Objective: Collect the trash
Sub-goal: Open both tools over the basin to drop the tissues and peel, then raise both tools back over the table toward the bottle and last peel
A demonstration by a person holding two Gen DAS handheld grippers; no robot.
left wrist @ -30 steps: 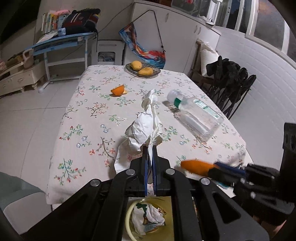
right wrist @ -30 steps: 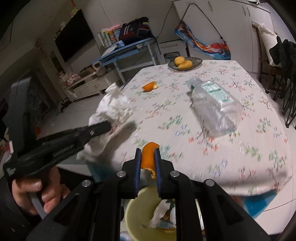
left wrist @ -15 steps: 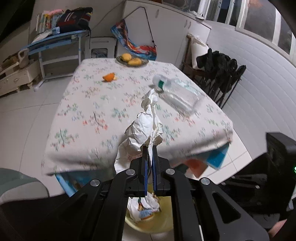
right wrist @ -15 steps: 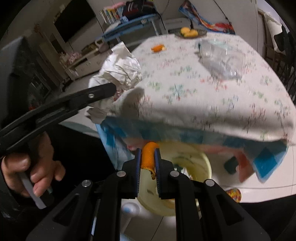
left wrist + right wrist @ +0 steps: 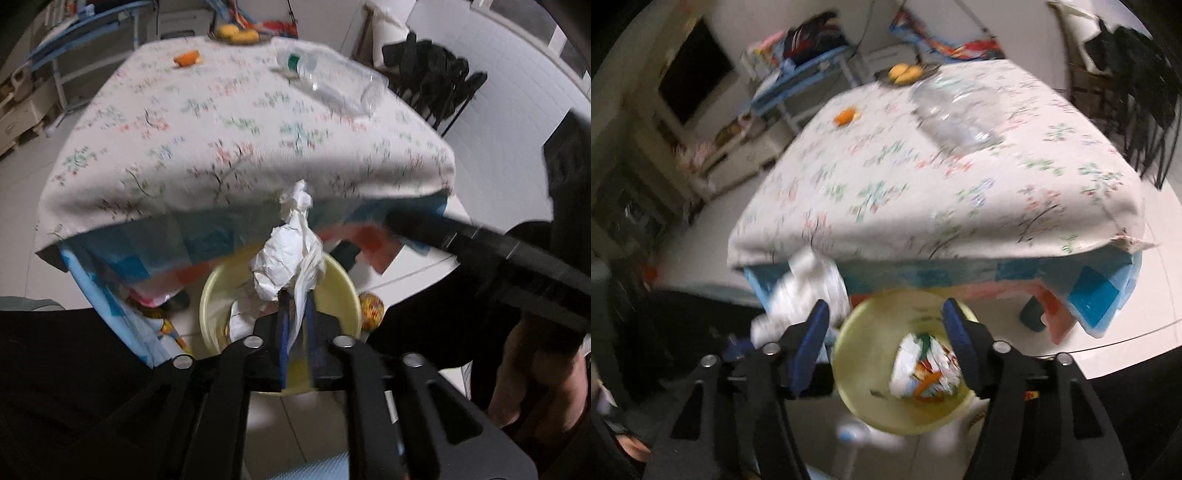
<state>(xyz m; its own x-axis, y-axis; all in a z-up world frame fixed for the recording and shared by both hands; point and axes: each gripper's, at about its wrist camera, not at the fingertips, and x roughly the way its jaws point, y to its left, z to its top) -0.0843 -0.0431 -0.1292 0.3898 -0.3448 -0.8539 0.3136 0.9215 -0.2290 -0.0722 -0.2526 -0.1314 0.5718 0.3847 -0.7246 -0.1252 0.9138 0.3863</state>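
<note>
- The left gripper (image 5: pixel 295 325) hung over the yellow bin (image 5: pixel 343 280) on the floor below the table edge; its jaws had just been opening a little, with the tail of the crumpled white paper (image 5: pixel 286 258) between the blue pads, and whether they gripped it could not be told
- The right gripper (image 5: pixel 884 339) stood spread wide above the same bin (image 5: pixel 857 391), its jaws having just opened with nothing between them
- Inside the bin lay a printed wrapper with an orange scrap (image 5: pixel 925 373)
- On the floral tablecloth (image 5: pixel 236 122) a clear plastic bottle (image 5: pixel 332 85) lay on its side, well apart from an orange peel (image 5: pixel 187 58)
- A dish of fruit (image 5: pixel 238 35) sat at the far edge
</note>
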